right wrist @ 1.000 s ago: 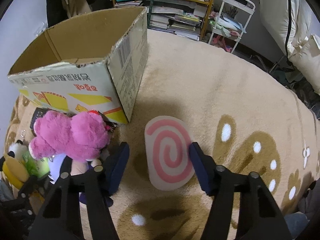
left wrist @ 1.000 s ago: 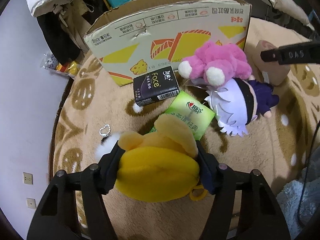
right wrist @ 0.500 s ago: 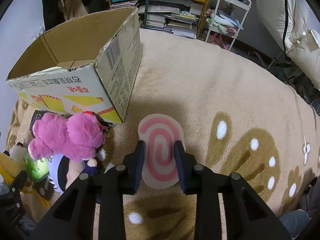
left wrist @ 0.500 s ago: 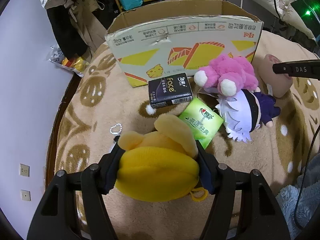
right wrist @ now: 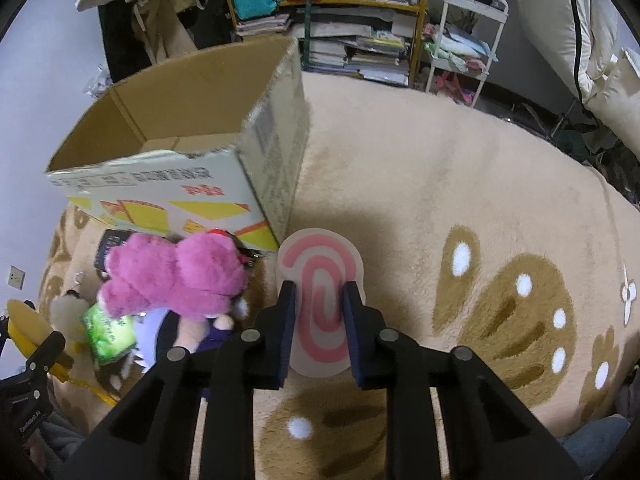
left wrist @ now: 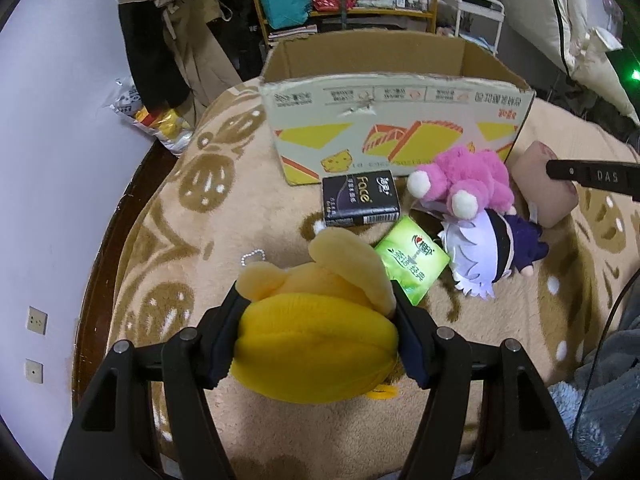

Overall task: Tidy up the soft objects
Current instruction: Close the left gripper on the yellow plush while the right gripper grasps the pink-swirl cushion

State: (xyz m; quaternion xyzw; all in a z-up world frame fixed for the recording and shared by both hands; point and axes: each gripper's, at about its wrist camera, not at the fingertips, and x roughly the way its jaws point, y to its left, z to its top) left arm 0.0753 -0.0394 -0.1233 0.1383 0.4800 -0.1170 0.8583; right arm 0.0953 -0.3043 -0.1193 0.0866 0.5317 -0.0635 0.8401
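Observation:
My left gripper [left wrist: 316, 316] is shut on a yellow plush toy [left wrist: 316, 344] and holds it above the rug. My right gripper [right wrist: 319, 296] is shut on a flat round plush with a pink spiral [right wrist: 320, 292], squeezing it narrow beside the box corner. An open cardboard box [left wrist: 392, 120] stands on the rug; it also shows in the right wrist view [right wrist: 192, 160]. A pink plush [left wrist: 464, 184] and a white-haired doll [left wrist: 492, 248] lie in front of the box.
A black tissue pack [left wrist: 360, 198] and a green tissue pack [left wrist: 412, 262] lie on the beige rug [right wrist: 460, 200]. A bookshelf [right wrist: 352, 20] and a white cart [right wrist: 464, 40] stand behind. Clothes hang at the back left.
My right gripper closed on the spiral plush, pinching it narrower. My left gripper rose with the yellow plush, so the box interior now shows.

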